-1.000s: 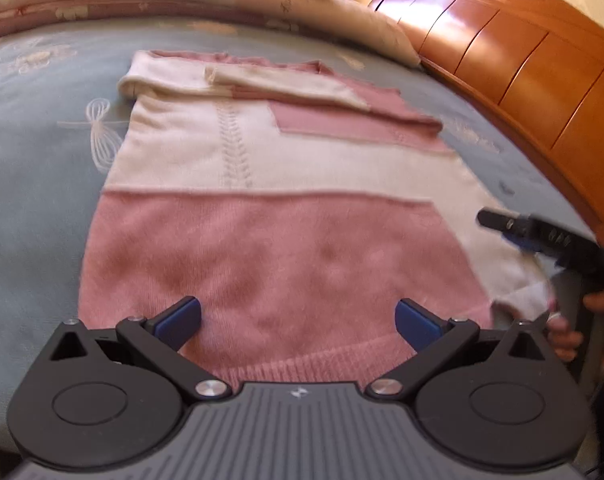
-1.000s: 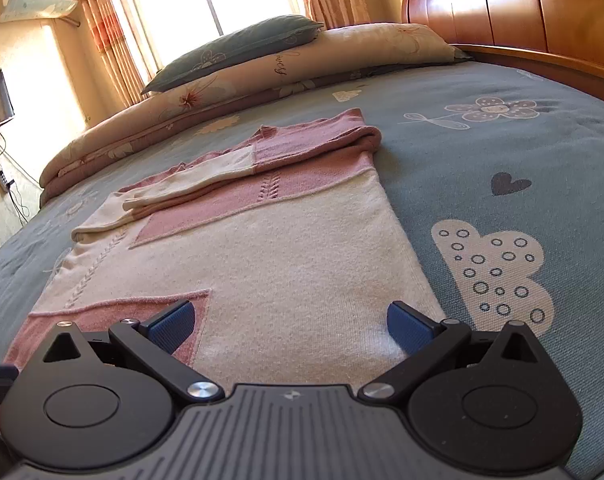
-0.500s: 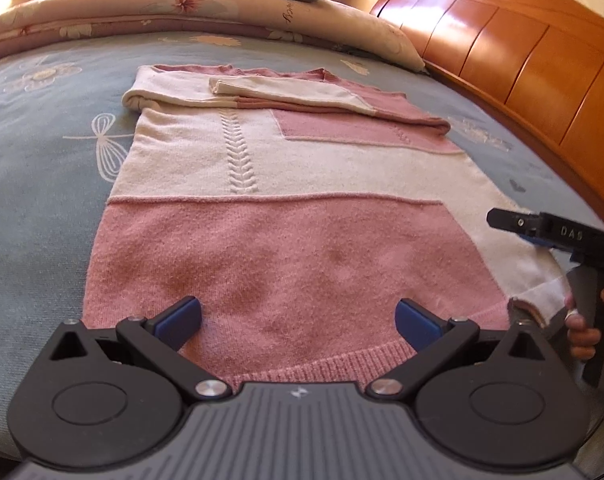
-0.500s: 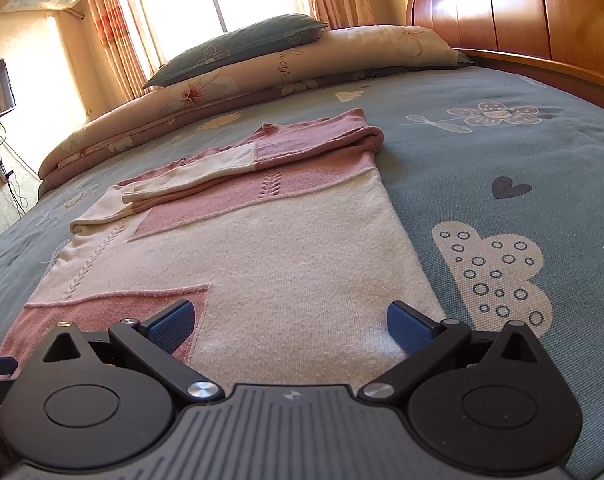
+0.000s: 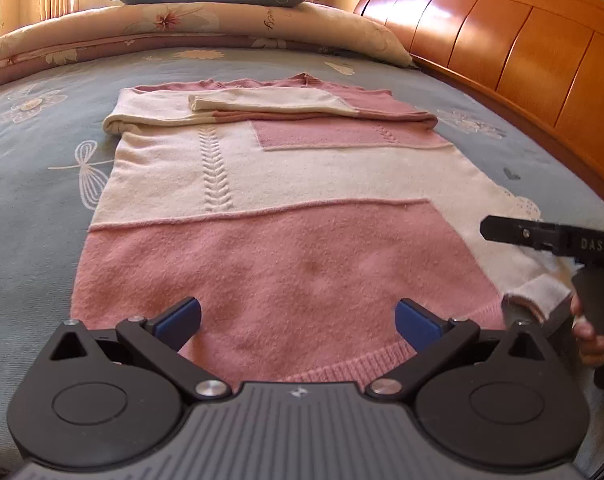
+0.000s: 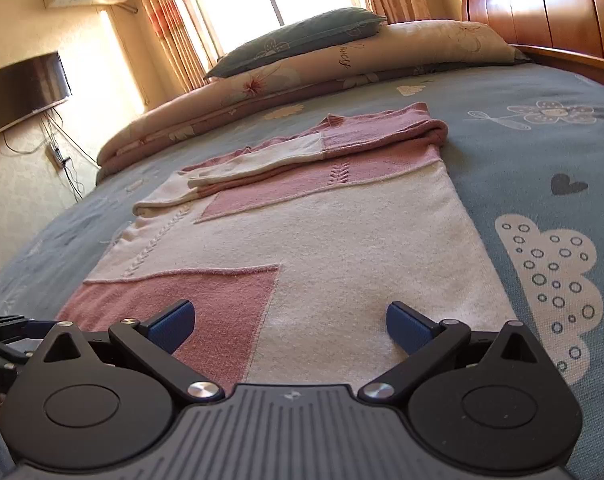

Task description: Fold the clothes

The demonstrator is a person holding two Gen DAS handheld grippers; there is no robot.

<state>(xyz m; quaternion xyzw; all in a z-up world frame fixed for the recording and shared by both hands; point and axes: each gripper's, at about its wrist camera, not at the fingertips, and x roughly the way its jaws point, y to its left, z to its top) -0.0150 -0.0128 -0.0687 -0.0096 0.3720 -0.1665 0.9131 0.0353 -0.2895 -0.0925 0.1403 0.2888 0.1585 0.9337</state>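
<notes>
The sweater's (image 5: 270,216) near hem is hidden behind the left gripper (image 5: 298,320), and the right gripper (image 6: 290,322) covers its near right corner. One sweater lies flat mid-bed (image 5: 34,184), sleeves folded across its far end. Beyond it: one rolled quilt (image 6: 402,60), one pillow (image 6: 302,36); headboard (image 5: 522,48) to its right. Both jaws stand wide, empty, at the hem. A hand (image 5: 590,336) shows partly.

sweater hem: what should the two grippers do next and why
Probably lower both and pinch the near hem. The left gripper and right gripper hang open just above the sweater, which lies flat with its sleeves already folded across the top.
</notes>
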